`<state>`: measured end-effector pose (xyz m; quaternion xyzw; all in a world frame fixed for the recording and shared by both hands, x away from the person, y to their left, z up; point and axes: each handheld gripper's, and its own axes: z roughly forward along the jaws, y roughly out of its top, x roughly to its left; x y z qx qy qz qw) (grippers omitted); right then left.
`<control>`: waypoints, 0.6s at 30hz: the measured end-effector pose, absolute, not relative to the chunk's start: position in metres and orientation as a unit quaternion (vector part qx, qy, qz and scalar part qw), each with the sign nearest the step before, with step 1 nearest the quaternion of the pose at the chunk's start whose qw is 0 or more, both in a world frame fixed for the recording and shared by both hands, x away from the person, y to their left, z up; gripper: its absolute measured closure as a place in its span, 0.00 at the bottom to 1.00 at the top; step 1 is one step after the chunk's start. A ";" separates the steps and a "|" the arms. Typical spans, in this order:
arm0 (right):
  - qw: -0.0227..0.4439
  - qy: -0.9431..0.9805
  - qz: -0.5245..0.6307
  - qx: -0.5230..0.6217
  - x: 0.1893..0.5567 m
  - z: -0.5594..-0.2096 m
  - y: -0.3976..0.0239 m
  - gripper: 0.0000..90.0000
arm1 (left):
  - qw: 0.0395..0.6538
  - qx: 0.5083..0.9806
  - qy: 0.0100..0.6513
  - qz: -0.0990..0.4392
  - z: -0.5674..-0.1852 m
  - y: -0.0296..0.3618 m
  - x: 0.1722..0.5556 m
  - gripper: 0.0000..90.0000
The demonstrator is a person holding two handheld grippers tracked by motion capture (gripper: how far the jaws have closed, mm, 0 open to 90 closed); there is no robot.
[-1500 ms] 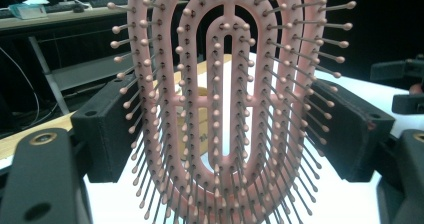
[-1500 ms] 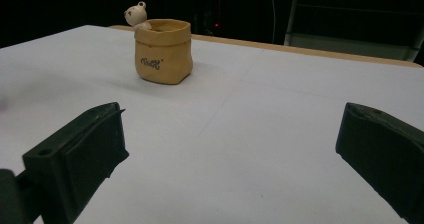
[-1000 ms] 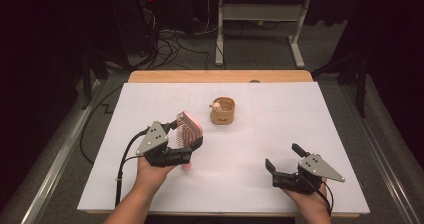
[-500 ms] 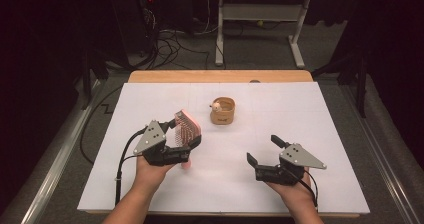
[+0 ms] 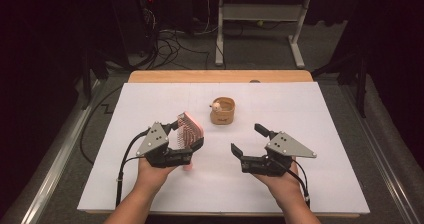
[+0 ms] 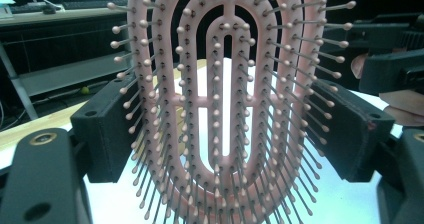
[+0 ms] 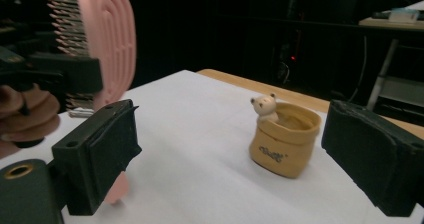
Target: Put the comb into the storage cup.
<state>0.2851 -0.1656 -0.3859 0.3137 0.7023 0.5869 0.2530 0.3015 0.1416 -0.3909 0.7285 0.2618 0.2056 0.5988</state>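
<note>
A pink hairbrush (image 5: 189,128) stands upright in my left gripper (image 5: 186,140), left of the table's middle. The gripper is shut on the two sides of the brush head (image 6: 165,84), and the bristles face its camera. The handle points down toward the sheet. My right gripper (image 5: 247,139) hovers to the right of the brush, apart from it, with its jaws open. They have just been closing a little, with nothing between them. Beyond the gap between its jaws (image 7: 237,156) stands a tan pot (image 7: 285,144) with a small bear figure at its rim.
The tan pot (image 5: 222,110) sits on the white sheet (image 5: 320,114) behind the two grippers. A wooden table edge (image 5: 220,76) runs along the back. Cables and a metal stand lie on the floor beyond it.
My right gripper has moved left and up, from the table's front right toward the middle, nearer the brush. The left gripper and the brush have stayed in place.
</note>
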 end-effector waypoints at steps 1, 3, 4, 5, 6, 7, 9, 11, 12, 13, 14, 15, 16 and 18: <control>0.250 0.702 0.590 0.311 0.285 -0.384 -0.164 0.11 | 0.600 0.728 0.262 0.205 -0.391 0.141 0.302 0.22; 0.245 0.702 0.594 0.306 0.286 -0.380 -0.159 0.11 | 0.601 0.727 0.262 0.205 -0.390 0.141 0.302 0.22; 0.246 0.703 0.595 0.303 0.286 -0.377 -0.156 0.12 | 0.602 0.727 0.261 0.205 -0.390 0.141 0.302 0.22; 0.245 0.703 0.597 0.300 0.286 -0.376 -0.154 0.12 | 0.601 0.727 0.261 0.206 -0.390 0.141 0.301 0.22; 0.244 0.702 0.599 0.297 0.285 -0.374 -0.150 0.13 | 0.601 0.727 0.261 0.206 -0.390 0.141 0.301 0.22; 0.243 0.703 0.600 0.294 0.285 -0.372 -0.149 0.13 | 0.602 0.727 0.260 0.205 -0.390 0.140 0.300 0.22; 0.241 0.702 0.605 0.288 0.284 -0.369 -0.143 0.14 | 0.602 0.727 0.259 0.205 -0.390 0.139 0.300 0.22; 0.239 0.702 0.607 0.284 0.284 -0.366 -0.138 0.15 | 0.601 0.729 0.257 0.205 -0.391 0.138 0.299 0.22; 0.238 0.702 0.610 0.281 0.284 -0.364 -0.135 0.16 | 0.600 0.730 0.256 0.206 -0.391 0.137 0.299 0.22; 0.236 0.703 0.611 0.278 0.284 -0.363 -0.133 0.16 | 0.599 0.730 0.256 0.206 -0.391 0.136 0.299 0.22; 0.235 0.704 0.611 0.275 0.284 -0.362 -0.130 0.16 | 0.600 0.730 0.256 0.205 -0.391 0.136 0.298 0.22; 0.234 0.704 0.612 0.272 0.284 -0.361 -0.127 0.16 | 0.599 0.731 0.256 0.204 -0.391 0.135 0.298 0.22; 0.232 0.704 0.615 0.269 0.284 -0.360 -0.125 0.17 | 0.600 0.731 0.255 0.203 -0.392 0.134 0.298 0.22; 0.227 0.705 0.618 0.265 0.284 -0.358 -0.120 0.17 | 0.599 0.732 0.253 0.203 -0.392 0.133 0.298 0.22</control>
